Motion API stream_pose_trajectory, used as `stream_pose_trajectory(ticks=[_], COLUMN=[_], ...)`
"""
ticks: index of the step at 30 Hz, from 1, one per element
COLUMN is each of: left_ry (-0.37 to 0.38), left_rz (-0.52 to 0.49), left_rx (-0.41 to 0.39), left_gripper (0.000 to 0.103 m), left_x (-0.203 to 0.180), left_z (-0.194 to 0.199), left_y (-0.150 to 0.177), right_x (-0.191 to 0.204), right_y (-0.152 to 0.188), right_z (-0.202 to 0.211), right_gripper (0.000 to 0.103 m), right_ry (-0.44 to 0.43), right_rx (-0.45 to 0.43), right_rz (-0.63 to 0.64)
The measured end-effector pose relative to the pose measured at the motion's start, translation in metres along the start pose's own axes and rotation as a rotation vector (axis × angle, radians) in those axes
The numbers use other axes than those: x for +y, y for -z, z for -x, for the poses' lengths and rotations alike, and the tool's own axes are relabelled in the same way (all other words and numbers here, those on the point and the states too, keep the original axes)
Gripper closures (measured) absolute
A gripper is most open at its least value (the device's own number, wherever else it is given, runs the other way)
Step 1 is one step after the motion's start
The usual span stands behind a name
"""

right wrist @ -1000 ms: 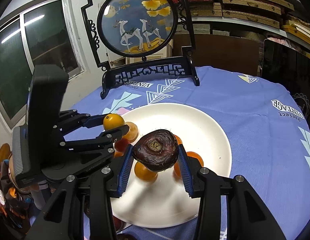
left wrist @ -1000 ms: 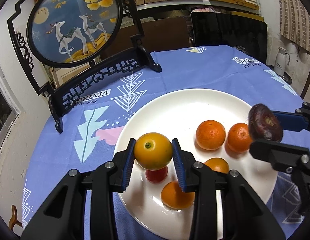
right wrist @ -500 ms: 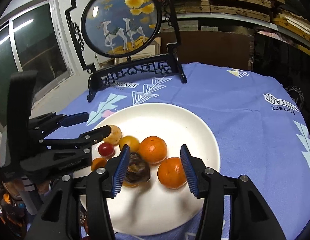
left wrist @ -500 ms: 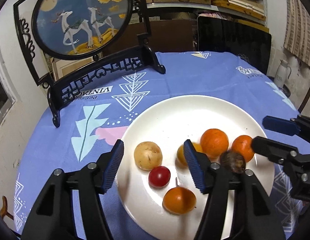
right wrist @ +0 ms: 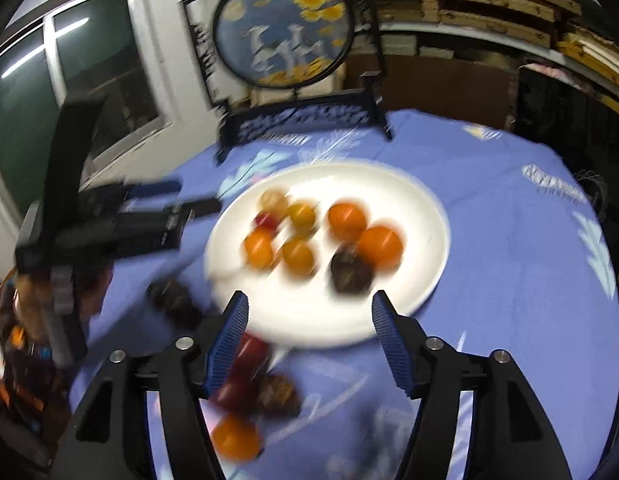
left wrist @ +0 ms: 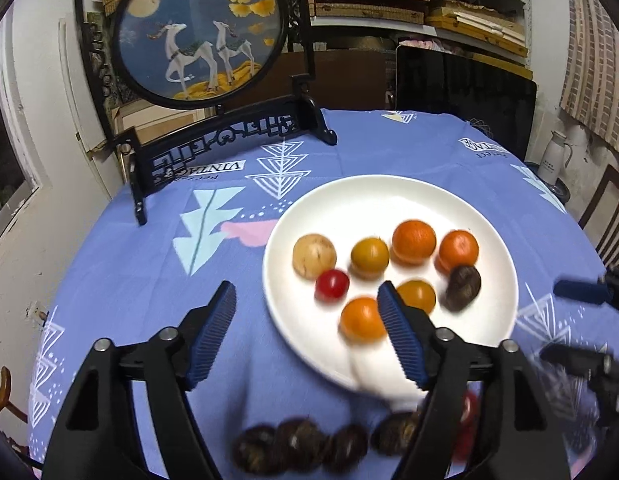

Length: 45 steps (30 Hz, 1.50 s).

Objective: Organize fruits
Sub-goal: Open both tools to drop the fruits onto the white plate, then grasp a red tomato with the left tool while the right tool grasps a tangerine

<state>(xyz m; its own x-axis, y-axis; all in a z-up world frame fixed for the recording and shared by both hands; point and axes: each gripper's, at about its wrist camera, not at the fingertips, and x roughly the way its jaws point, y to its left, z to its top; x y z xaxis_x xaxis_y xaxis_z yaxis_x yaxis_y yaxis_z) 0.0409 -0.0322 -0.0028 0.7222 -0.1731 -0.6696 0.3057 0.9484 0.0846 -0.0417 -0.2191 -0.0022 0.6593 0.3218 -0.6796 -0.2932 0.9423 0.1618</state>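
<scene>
A white plate (left wrist: 389, 184) on the blue cloth holds several oranges, a yellow-orange fruit (left wrist: 369, 257), a tan fruit (left wrist: 314, 256), a red cherry tomato (left wrist: 331, 285) and a dark brown fruit (left wrist: 462, 287). My left gripper (left wrist: 305, 292) hangs over the plate's near-left rim, its jaws opening with nothing held between them. In the blurred right wrist view, my right gripper (right wrist: 309, 300) hovers at the plate's (right wrist: 429, 208) near edge, just short of the dark brown fruit (right wrist: 351, 272). Its jaws are opening and empty.
Loose dark fruits (left wrist: 297, 444) and a red one (left wrist: 467, 408) lie on the cloth in front of the plate, with an orange (right wrist: 235, 436) nearby. A round deer screen on a black stand (left wrist: 201, 32) fills the table's back left. A dark chair back (left wrist: 465, 88) stands behind.
The left gripper let its yellow fruit go onto the plate and the right gripper dropped the dark brown fruit there. Both pulled back towards the near edge with jaws spreading wider.
</scene>
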Motion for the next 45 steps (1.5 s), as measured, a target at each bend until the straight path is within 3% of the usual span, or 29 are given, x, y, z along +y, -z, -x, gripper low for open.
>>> stream_pose_trajectory(ticks=[6,10,13,14,20,24,28,31,33,34,45], left_ry=[0.006,0.038,0.062,0.08,0.184,0.245,0.24,0.223,0.222,0.216,0.214], left_rz=[-0.006,-0.004,-0.011,-0.019,-0.129,-0.213,-0.231,-0.209,-0.194,-0.19,-0.172], left_rx=[0.004,0.023,0.029,0.036,0.07,0.105,0.145,0.176,0.201,0.216,0.182], left_gripper=[0.026,0.025,0.025,0.025,0.025,0.025,0.025,0.039,0.058,0.062,0.064], left_x=[0.011,0.012,0.006,0.001,-0.045,-0.08,-0.101,-0.11,-0.112,-0.112,-0.093], left_z=[0.025,0.036,0.044,0.047,0.057,0.056,0.042,0.027,0.017,0.013,0.028], left_y=[0.025,0.038,0.046,0.05,0.071,0.089,0.097,0.095,0.094,0.094,0.1], right_x=[0.033,0.049,0.055,0.056,0.048,0.021,0.005,0.002,0.001,0.0,0.008], right_y=[0.055,0.073,0.078,0.078,0.081,0.083,0.091,0.095,0.098,0.099,0.099], right_z=[0.003,-0.011,-0.027,-0.028,-0.007,0.017,0.032,0.035,0.033,0.033,0.029], right_gripper=[0.037,0.037,0.058,0.066,0.066,0.066,0.066,0.066,0.066,0.066,0.066], right_ry=[-0.035,-0.052,-0.036,-0.025,-0.021,0.032,0.051,0.044,0.04,0.039,0.016], right_rx=[0.126,0.185,0.22,0.203,0.163,0.118,0.096,0.091,0.09,0.091,0.089], right_rz=[0.092,0.117,0.123,0.131,0.125,0.061,0.03,0.021,0.017,0.015,0.025])
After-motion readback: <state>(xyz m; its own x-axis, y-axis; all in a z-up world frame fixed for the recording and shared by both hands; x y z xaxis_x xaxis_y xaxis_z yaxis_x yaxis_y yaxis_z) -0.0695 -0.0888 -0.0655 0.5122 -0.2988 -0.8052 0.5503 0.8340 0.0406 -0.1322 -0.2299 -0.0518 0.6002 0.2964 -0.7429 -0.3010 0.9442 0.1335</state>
